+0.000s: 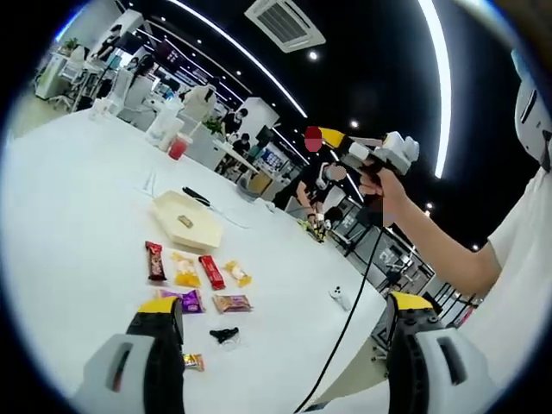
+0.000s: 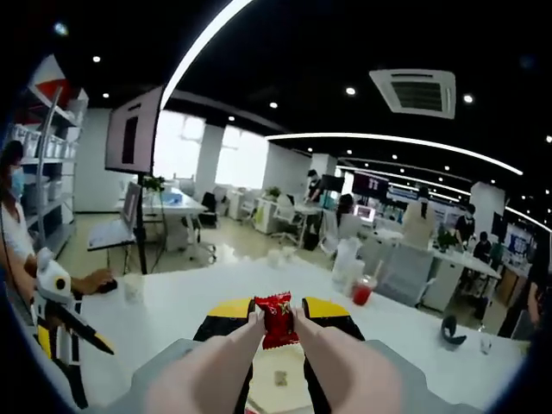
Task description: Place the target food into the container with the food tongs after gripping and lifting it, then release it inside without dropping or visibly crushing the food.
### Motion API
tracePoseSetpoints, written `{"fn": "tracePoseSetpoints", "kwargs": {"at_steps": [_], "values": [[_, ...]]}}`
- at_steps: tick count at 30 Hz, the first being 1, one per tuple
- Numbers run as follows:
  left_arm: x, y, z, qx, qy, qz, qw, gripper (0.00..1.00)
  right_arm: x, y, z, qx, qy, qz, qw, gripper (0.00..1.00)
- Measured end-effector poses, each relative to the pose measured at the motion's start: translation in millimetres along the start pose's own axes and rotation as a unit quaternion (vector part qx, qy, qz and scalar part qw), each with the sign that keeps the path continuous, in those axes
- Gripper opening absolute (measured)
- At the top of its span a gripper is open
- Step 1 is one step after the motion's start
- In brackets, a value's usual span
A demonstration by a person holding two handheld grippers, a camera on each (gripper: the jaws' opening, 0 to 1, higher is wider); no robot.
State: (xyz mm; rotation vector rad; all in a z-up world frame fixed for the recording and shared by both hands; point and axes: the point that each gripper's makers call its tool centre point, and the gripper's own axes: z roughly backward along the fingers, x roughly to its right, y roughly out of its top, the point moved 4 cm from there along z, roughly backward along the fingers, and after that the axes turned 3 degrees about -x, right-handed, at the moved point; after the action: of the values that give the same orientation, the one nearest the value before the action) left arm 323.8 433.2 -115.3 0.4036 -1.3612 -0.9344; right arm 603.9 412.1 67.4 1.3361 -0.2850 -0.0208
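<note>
My right gripper (image 2: 278,312) is shut on pale food tongs (image 2: 216,366), whose tips pinch a red snack packet (image 2: 278,319) in the air. Below it shows the cream container (image 2: 278,390) with a small piece inside. In the left gripper view the same gripper (image 1: 338,140) is held high by a hand, the red packet (image 1: 312,138) at its tip, above and to the right of the container (image 1: 185,220). My left gripper (image 1: 285,323) is open, with nothing between its jaws, over the table's near edge. It also appears at the left (image 2: 73,332).
Several snack packets (image 1: 211,272) lie in rows on the white table (image 1: 78,198) between the container and me, with a black clip (image 1: 224,335). A black cable (image 1: 345,323) hangs from the right gripper. A red drink cup (image 1: 177,147) and bottles stand at the far side.
</note>
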Motion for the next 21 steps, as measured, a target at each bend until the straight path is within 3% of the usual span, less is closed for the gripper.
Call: {"fn": "tracePoseSetpoints", "kwargs": {"at_steps": [21], "values": [[-2.5, 0.2, 12, 0.015, 0.021, 0.003, 0.9997, 0.99, 15, -13.7, -36, -0.017, 0.003, 0.007, 0.9998, 0.2]]}}
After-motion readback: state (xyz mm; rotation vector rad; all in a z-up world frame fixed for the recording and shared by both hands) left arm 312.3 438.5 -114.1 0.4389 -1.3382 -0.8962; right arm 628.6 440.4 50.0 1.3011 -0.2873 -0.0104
